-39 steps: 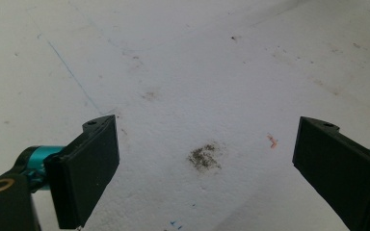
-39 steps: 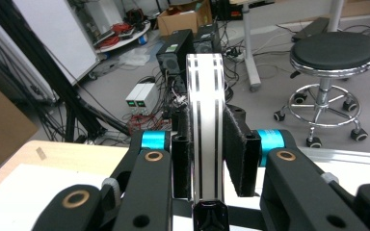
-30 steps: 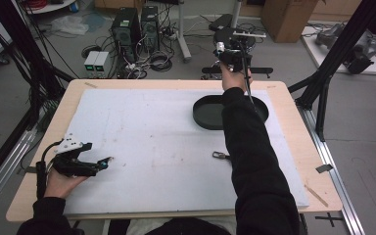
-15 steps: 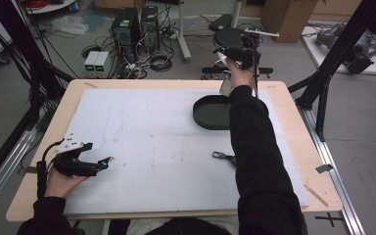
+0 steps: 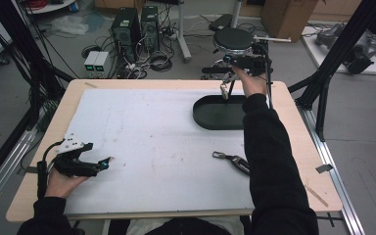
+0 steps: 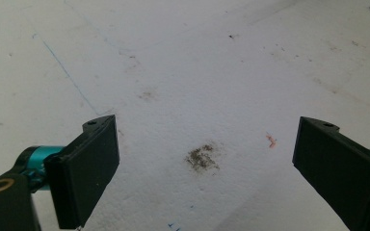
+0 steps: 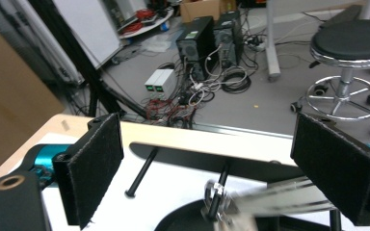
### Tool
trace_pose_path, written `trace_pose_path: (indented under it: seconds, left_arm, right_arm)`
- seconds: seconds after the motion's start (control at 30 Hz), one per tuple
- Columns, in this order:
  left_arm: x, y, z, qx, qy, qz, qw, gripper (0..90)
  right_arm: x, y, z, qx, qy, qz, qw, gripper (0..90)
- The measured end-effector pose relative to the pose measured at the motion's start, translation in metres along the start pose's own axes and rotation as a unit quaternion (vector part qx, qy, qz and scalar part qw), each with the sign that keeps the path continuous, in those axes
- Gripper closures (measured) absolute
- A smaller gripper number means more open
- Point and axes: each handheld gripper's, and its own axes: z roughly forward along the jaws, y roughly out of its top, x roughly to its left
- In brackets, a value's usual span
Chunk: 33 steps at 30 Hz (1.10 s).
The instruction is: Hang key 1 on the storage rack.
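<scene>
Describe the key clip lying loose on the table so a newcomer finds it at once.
Start at the black oval tray on the white mat. Come toward the person's side to the sleeve; the key clip lies flat against it, a silver ring on a dark strap, the mat's one small loose item.

Desk (image 5: 293,152): carrying a sheet (image 5: 156,147) that is covering most of its top.
Tray (image 5: 215,115): lying on the sheet at the far right.
Rack (image 5: 235,66): standing at the tray's far edge, a key ring (image 5: 223,89) hanging from it above the tray.
Right tongs (image 5: 232,59): hovering by the rack, jaws apart.
Keychain (image 5: 232,161): lying on the sheet, nearer than the tray.
Left tongs (image 5: 105,164): sitting at the near left, jaws apart.
Stool (image 5: 233,39): standing on the floor behind the desk.
</scene>
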Motion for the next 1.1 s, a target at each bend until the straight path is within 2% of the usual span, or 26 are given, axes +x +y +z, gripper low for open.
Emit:
trace_pose_path:
  seconds: [0.27,0.43,0.67,1.1]
  left_arm:
    - [0.0,0.0,0.0,0.002,0.001,0.0,1.0,9.5]
    - [0.0,0.0,0.0,0.003,0.0,0.001,1.0,9.6]
    - [-0.001,0.0,0.0,0.002,0.001,0.001,1.0,9.6]
    - [-0.002,0.0,-0.001,0.003,0.004,0.001,1.0,9.6]
  right_arm:
    - [0.001,-0.008,-0.015,0.022,0.013,-0.025,0.9994,8.5]
    - [0.008,-0.008,-0.028,0.031,0.019,-0.049,0.9981,8.5]
    - [0.015,-0.011,-0.041,0.045,0.023,-0.07,0.9963,8.5]
    - [0.013,-0.051,-0.053,0.066,0.022,-0.096,0.9929,8.5]
